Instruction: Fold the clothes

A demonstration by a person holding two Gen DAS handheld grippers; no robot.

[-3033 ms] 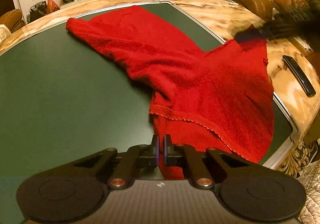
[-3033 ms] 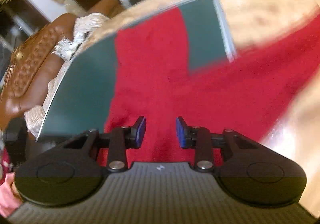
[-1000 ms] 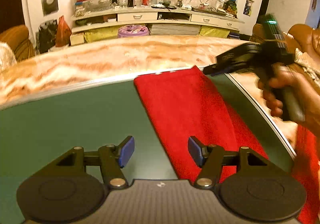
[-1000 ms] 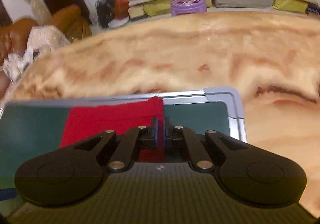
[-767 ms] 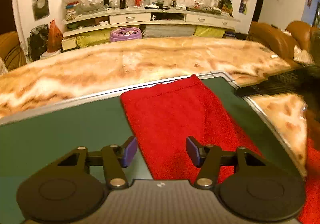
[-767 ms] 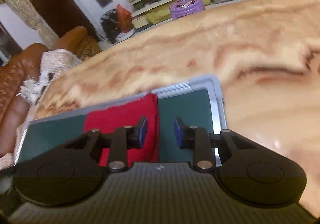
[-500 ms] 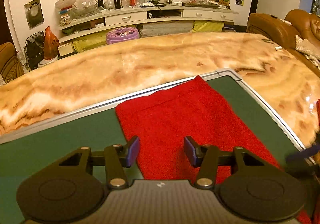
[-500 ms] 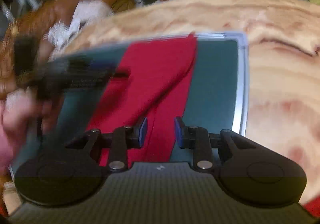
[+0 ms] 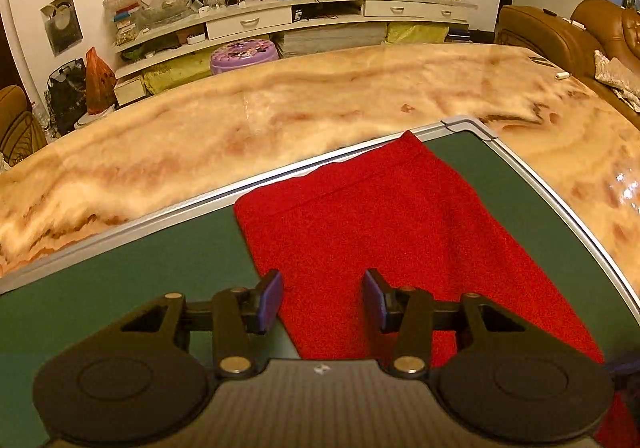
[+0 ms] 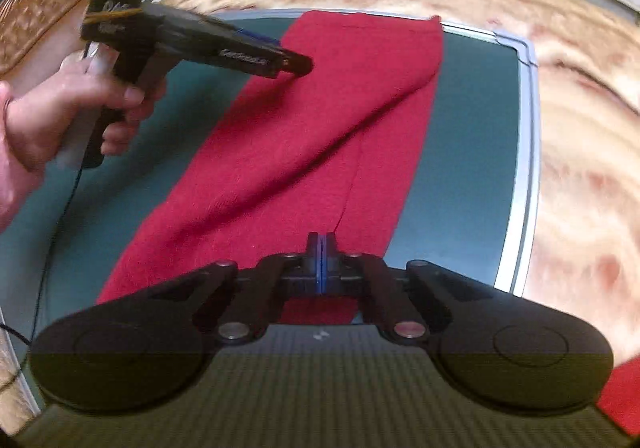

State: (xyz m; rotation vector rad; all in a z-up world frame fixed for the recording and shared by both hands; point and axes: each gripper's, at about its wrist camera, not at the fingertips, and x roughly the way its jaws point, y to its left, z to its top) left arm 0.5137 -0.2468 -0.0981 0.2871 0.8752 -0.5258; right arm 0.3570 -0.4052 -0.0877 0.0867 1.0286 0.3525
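A red knitted garment (image 9: 384, 232) lies stretched in a long strip on the green mat (image 9: 120, 288), its far end at the mat's back corner. My left gripper (image 9: 322, 302) is open and empty, above the garment's left edge. In the right wrist view the garment (image 10: 320, 115) shows a diagonal fold. My right gripper (image 10: 320, 262) is shut at the garment's near part; whether cloth sits between the pads is hidden. The left gripper (image 10: 296, 65) also shows there, over the garment's far left.
The mat has a silver frame (image 9: 560, 207) and lies on a marble table (image 9: 280, 119). Brown leather sofas (image 9: 560, 31) stand at the right. A shelf with bottles (image 9: 280, 7) runs along the far wall.
My right gripper has shut at the near part of the garment. My left gripper has drawn back a little and stays open. The garment lies still.
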